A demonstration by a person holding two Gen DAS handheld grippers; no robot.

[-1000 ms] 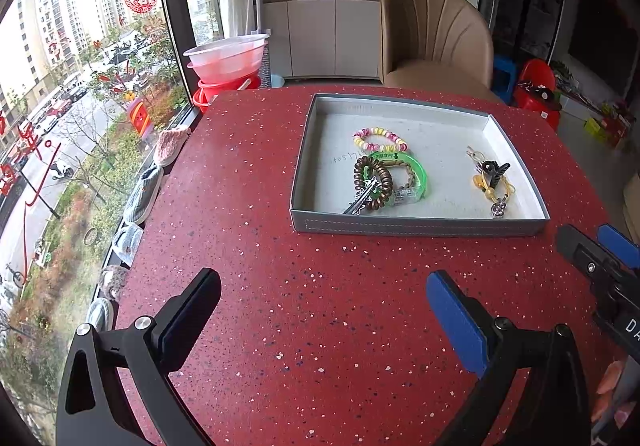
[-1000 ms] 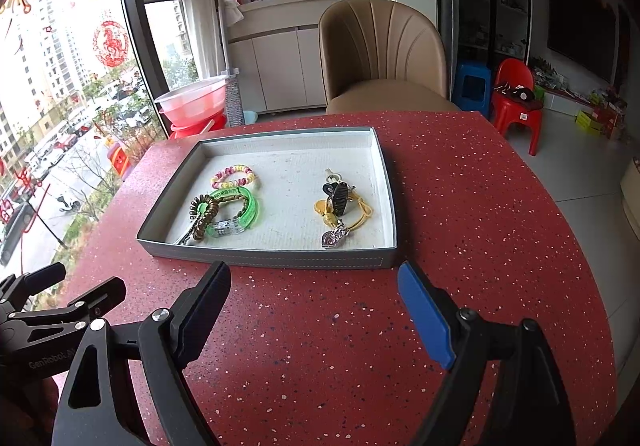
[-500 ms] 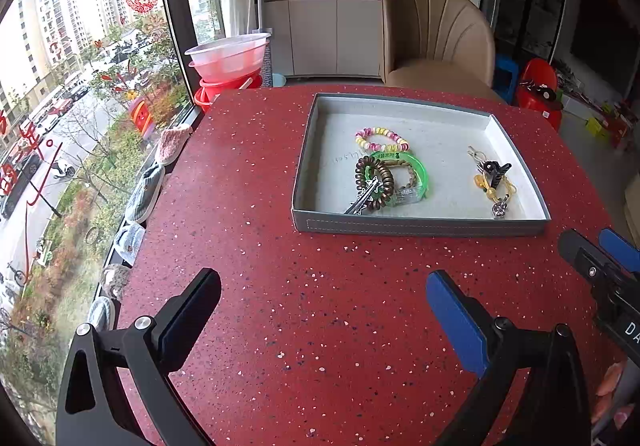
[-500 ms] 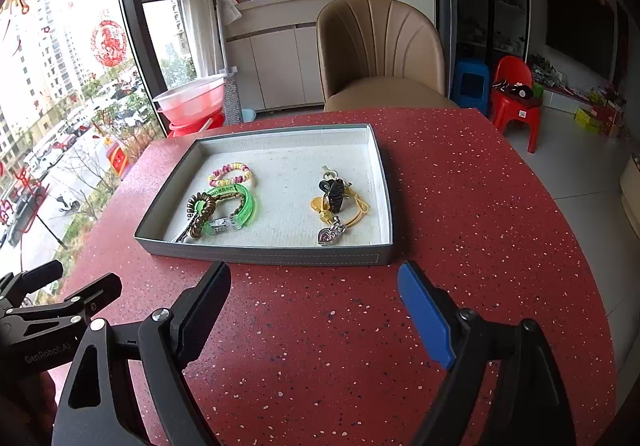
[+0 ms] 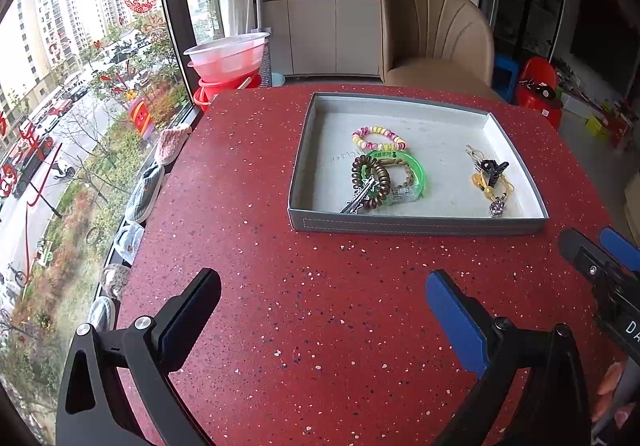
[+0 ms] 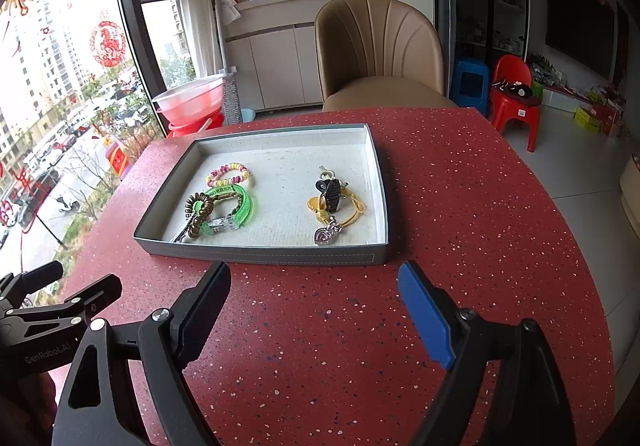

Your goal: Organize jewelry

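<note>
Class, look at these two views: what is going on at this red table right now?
A person holds two grippers, left gripper and right gripper, above the red speckled table, both open and empty. Ahead sits a shallow grey tray holding a pink-and-yellow beaded bracelet, a green bangle, a brown coil band and a yellow-corded charm cluster. Nothing is picked up yet.

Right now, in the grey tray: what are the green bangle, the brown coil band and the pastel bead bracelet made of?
Green bangle: likely translucent plastic, glossy; light glows through it.
Brown coil band: looks like a plastic spiral hair tie; tight ridged coils with a slight sheen.
Pastel bead bracelet: small pink and yellow beads, probably plastic or glass; too small to tell.
</note>
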